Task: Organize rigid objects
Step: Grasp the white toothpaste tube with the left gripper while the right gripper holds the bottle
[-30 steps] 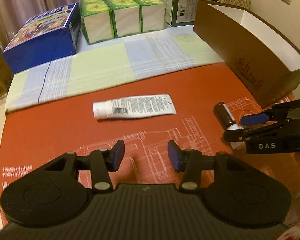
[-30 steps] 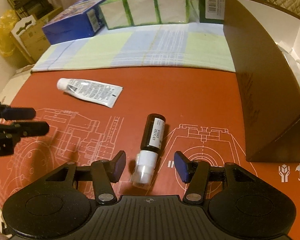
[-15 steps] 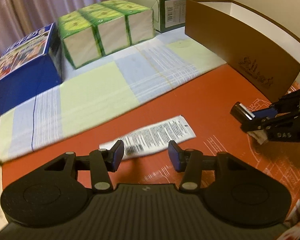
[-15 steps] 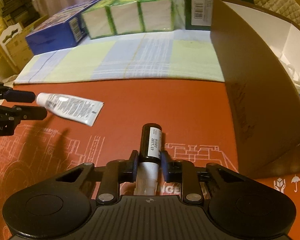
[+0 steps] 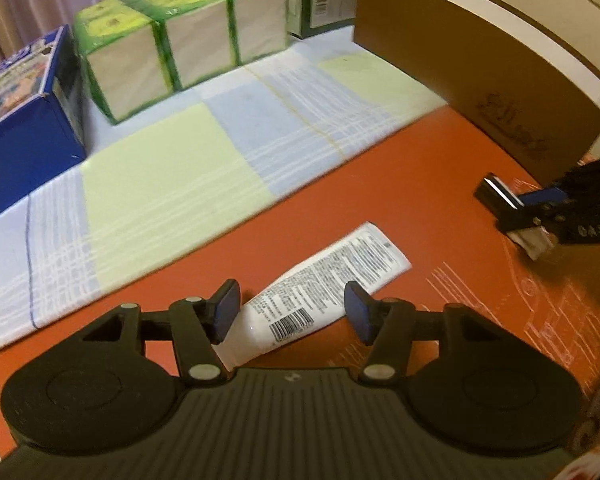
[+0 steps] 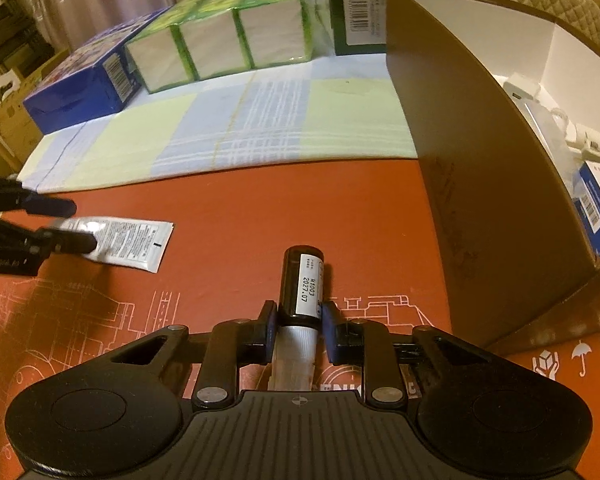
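On the red counter (image 6: 284,200), printed with white line drawings, the right gripper (image 6: 298,330) has its fingers clamped on a small dark bottle (image 6: 302,280). The bottle lies along the fingers, its dark end at twelve o'clock and its white cap back toward the gripper body. Its white label reads "M1003" and "2027.07". In the left wrist view the same gripper (image 5: 540,210) sits at three o'clock, with "DAS" on its black body and the bottle (image 5: 496,196) pinched crosswise in it.

The left gripper (image 5: 292,310) stands half wide, and its fingers have just been opening. A white tube (image 5: 320,284) lies flat between them, untouched as far as I can see, its crimped end toward one o'clock. The tube carries a barcode and dense small print too fine to read. From the right wrist view the tube (image 6: 128,240) is at nine o'clock, with the left gripper (image 6: 66,226) over its near end.

A brown box (image 6: 460,160) stands at two o'clock, with a script logo on its wall that I cannot make out. Inside it lie white items and a blue-and-white carton (image 6: 598,204) with a barcode. Beyond the checked cloth (image 6: 228,128) sit green tissue packs (image 6: 220,40), a blue box (image 6: 80,84) and a dark green box (image 6: 356,12) with a barcode label.
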`<state>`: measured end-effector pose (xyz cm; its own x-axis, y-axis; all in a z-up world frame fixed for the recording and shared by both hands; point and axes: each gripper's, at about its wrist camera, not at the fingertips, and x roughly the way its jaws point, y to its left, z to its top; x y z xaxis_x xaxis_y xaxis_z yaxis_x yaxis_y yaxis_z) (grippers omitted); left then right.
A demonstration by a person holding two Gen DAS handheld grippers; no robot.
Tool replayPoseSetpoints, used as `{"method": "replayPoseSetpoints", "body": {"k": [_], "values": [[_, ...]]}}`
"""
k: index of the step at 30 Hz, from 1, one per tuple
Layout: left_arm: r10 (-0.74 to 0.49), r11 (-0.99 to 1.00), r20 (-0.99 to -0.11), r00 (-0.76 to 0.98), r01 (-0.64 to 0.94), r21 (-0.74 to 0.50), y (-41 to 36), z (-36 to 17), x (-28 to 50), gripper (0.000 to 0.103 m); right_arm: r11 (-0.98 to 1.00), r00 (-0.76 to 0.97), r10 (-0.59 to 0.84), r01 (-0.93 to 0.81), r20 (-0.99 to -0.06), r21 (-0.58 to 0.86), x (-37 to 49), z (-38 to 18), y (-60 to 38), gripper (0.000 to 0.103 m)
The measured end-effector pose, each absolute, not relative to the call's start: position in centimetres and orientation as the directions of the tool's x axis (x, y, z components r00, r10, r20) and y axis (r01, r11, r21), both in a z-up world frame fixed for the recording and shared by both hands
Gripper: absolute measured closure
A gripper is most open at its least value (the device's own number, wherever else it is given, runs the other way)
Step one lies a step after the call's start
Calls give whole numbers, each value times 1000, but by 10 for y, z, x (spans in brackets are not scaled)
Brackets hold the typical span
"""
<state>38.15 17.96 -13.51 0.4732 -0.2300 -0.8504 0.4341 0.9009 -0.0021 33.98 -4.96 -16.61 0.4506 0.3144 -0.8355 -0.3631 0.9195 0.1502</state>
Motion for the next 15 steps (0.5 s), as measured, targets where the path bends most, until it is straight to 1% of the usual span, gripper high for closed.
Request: {"method": "replayPoseSetpoints", "body": {"k": [6,8,10,11,13,14,15], "values": [[-262,887,-864,431,460,-40,170,-140,361,50,919,444,315,-363,-839,154,341,-166,-49,81],[-271,889,-863,426,455,-54,167,-140,354,51,916,439,318,-372,-840,152,341,-167,-49,79],[-275,888,-864,422,456,-60,162,-140,347,51,911,431,323,-382,-842,154,339,-167,-49,73],[-273,888,-864,423,455,-58,159,-141,345,52,909,428,325,-387,-843,154,339,-166,-48,71],[-270,888,-864,425,456,-53,151,-142,340,57,906,424,324,-397,-846,148,336,-166,-48,64],[-267,890,-864,427,453,-51,148,-142,338,58,905,424,322,-401,-846,143,334,-166,-48,64],[-263,893,-864,430,447,-49,144,-144,337,63,904,425,321,-404,-846,140,333,-166,-48,63]]}}
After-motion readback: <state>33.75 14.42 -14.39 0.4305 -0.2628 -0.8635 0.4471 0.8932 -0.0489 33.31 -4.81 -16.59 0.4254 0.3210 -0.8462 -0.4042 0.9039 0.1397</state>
